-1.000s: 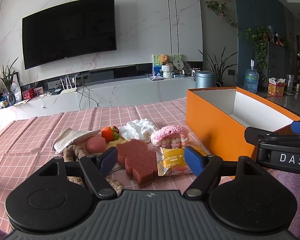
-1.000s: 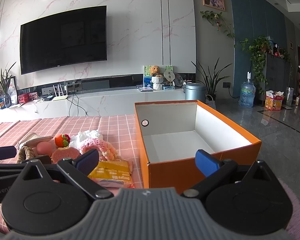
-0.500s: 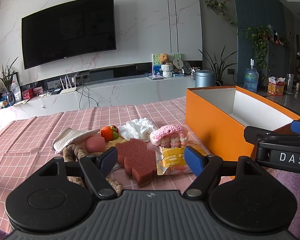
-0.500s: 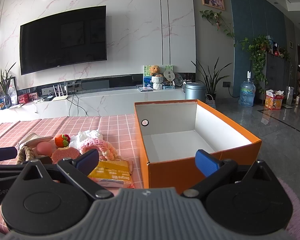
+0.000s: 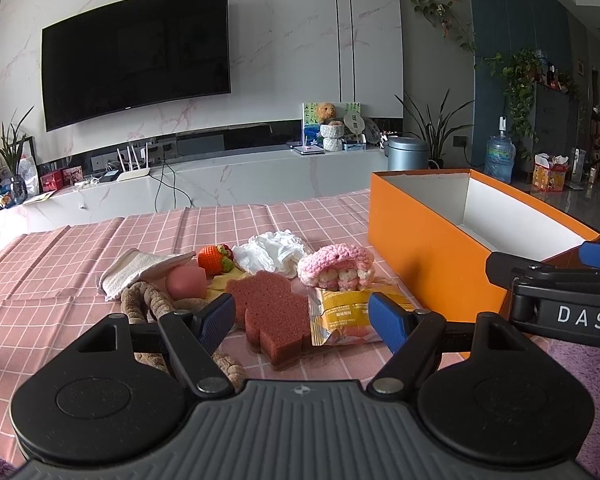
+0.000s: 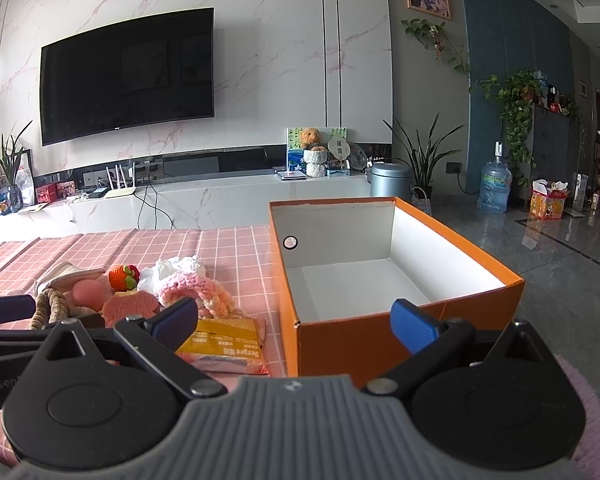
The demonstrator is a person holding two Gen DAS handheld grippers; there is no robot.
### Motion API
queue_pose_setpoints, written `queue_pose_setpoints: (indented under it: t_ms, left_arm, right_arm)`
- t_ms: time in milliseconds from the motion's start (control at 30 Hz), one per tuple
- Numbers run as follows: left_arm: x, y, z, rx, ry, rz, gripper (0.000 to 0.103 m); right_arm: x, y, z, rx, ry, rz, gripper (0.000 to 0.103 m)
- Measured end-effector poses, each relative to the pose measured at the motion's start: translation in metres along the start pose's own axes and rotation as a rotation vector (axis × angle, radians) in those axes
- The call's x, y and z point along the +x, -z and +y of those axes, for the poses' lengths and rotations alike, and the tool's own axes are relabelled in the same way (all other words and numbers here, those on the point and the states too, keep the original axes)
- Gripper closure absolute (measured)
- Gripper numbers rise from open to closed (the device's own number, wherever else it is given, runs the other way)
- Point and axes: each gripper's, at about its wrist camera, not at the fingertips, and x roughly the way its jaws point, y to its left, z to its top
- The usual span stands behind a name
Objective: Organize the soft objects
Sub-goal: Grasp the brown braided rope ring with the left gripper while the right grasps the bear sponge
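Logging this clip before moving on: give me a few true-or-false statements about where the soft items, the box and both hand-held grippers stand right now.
1. The orange cardboard box is empty. True.
2. The left hand-held gripper grips the dark pink flower-shaped sponge. False: it is open, holding nothing.
3. The pink crocheted mushroom lies on the pink checked tablecloth, outside the box. True.
4. The right hand-held gripper is shut on the yellow snack packet. False: it is open and empty.
5. The orange crocheted strawberry sits inside the box. False: it lies among the pile.

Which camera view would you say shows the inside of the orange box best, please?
The right wrist view: it looks down into the orange box, showing its bare white floor and walls. The left wrist view shows mainly its outer side and a strip of interior.
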Motion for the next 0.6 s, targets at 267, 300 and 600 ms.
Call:
queue_pose_setpoints:
  t_ms: [267, 300, 600]
  left_arm:
    - [0.004, -0.002, 0.013, -0.036, 0.029, 0.049, 0.026]
    - [0.004, -0.003, 0.016, -0.047, 0.031, 0.058, 0.029]
    - [0.023, -0.011, 0.062, -0.183, -0.028, 0.198, 0.030]
  right_arm:
    - [-0.002, -0.004, 0.009, -0.047, -0.051, -0.001, 0.004]
    - [-0.002, -0.005, 0.012, -0.062, -0.061, -0.001, 0.008]
    - [0.015, -0.015, 0.055, -0.205, -0.177, 0.026, 0.026]
